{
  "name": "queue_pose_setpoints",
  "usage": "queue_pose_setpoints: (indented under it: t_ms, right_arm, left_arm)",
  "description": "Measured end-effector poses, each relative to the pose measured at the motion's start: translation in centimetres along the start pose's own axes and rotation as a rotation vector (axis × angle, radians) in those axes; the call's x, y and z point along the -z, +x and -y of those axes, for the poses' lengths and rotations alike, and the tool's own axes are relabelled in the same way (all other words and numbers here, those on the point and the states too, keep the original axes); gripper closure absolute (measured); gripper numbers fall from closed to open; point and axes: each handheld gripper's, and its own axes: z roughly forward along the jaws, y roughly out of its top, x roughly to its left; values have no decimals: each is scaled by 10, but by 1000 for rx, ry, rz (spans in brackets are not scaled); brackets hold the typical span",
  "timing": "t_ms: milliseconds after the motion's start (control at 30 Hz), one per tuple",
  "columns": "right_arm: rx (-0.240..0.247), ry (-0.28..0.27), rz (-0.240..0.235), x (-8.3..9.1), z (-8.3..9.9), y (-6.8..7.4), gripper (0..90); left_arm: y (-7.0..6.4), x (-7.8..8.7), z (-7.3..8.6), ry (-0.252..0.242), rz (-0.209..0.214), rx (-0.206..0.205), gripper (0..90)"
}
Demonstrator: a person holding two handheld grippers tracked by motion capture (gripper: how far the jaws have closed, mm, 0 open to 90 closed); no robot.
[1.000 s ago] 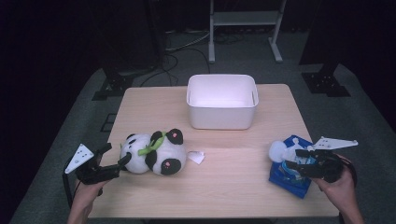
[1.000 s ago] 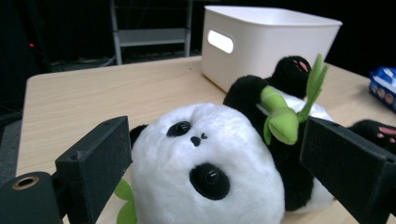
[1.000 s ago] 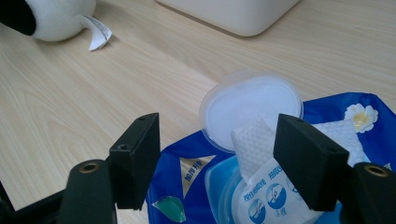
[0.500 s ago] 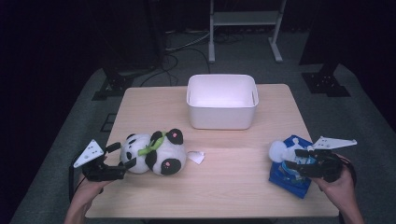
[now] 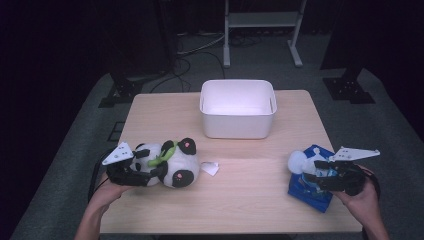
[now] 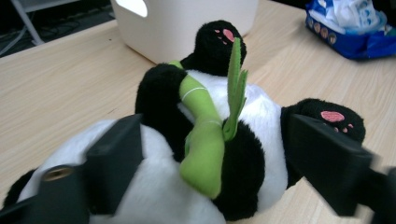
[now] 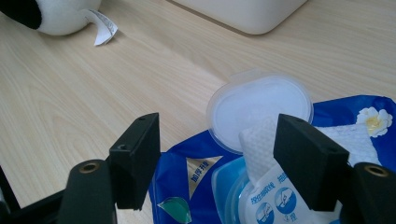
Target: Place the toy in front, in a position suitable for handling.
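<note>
Panda's (image 6: 205, 140) head hidden behind left claw (image 6: 224, 154).

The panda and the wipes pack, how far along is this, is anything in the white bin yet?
Nothing looks done: the white bin is empty. In hand: the left gripper has its open jaws around the panda, not yet closed, and the right gripper hovers open over the wipes pack, whose lid is flipped up. Left to do, probably: grasp each and move it to the bin.
</note>
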Motion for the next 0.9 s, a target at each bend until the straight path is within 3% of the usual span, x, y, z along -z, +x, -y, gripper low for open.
queue_pose_setpoints:
  t_ms: [33,133,167,200,300,433,633,833,900]
  right_arm:
    - [0,0,-1,0,0,0,305]
    - [3,3,-4,-1,0,1,305]
    - [6,4,-6,-2,0,1,305]
    - [6,4,-8,-2,0,1,305]
    - [6,5,-9,-2,0,1,305]
    - [5,0,-9,-1,0,1,306]
    - [-1,-11,-8,2,0,-1,306]
    - [-9,-21,-8,5,1,-2,306]
    - [-11,-25,-5,7,1,-2,305]
  left_arm:
    - [0,-2,-2,5,5,-2,255]
    - [-1,-5,-5,15,4,-19,468]
    - [-2,-7,-7,30,-11,-13,598]
    - [-2,-9,-11,38,-17,-9,659]
    - [-1,-10,-17,57,-25,16,773]
    - [-3,-13,-23,72,-24,5,810]
    - [-9,-21,-37,57,9,-8,825]
    - [-21,-38,-53,48,71,-39,851]
    - [-30,-48,-62,36,114,-53,857]
